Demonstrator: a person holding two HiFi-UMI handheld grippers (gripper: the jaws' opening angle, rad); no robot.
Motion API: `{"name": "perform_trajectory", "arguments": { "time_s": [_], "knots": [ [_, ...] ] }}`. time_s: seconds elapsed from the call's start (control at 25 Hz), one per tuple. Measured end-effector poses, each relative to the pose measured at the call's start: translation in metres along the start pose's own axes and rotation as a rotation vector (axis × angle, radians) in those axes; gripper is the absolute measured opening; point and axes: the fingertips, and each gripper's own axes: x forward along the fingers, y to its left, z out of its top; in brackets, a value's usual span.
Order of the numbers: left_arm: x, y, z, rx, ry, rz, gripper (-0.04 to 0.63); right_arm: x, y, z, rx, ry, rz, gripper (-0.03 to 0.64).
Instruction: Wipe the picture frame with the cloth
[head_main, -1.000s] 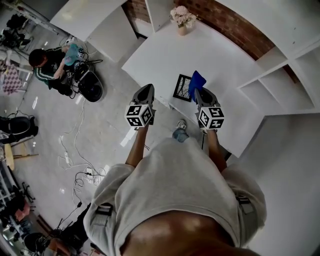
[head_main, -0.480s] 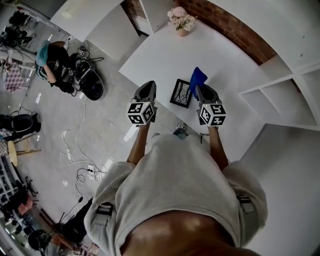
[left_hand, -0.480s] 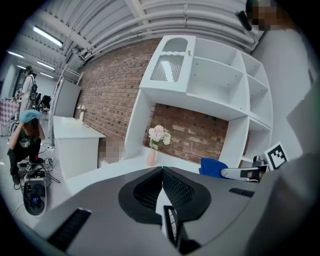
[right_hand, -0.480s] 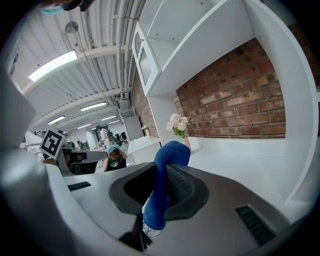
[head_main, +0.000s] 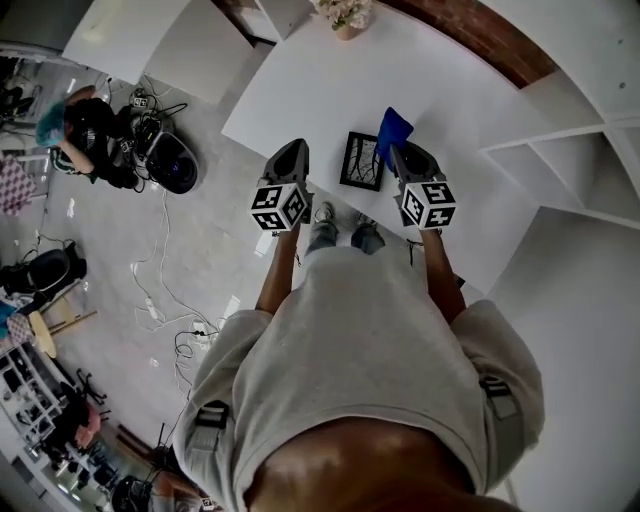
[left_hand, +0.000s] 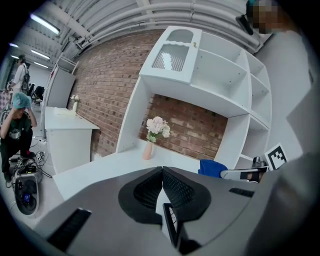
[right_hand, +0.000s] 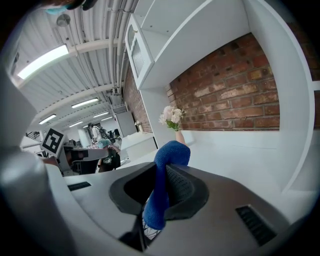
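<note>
Lower end of cloth (right_hand: 172, 154) and most of picture frame (right_hand: 148, 232) hidden behind my right gripper (right_hand: 159, 172); frame's drawing illegible.

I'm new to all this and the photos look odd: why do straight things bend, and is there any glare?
Head view: a wide lens bows the straight edges of the white table, and lamps glint off the floor. Left gripper view: fisheye curving of the shelves, with black corners. Right gripper view: ceiling lights burn almost white, and the blue cloth looms large near the lens.
</note>
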Motion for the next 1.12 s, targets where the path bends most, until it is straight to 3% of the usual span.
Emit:
{"name": "perform_trajectory", "arguments": {
  "time_s": [0.4, 0.8, 1.12],
  "knots": [
    [0.027, 0.012, -0.024, -0.009, 0.091, -0.145, 0.016, 0.01, 0.013, -0.029, 0.053, 0.057, -0.107, 0.063],
    [0.027, 0.016, -0.053, -0.027, 0.161, -0.18, 0.017, 0.017, 0.022, -0.061, 0.093, 0.116, -0.125, 0.063],
    [0.02, 0.013, -0.069, -0.04, 0.192, -0.19, 0.015, 0.031, 0.039, -0.075, 0.121, 0.146, -0.089, 0.063]
  ]
}}
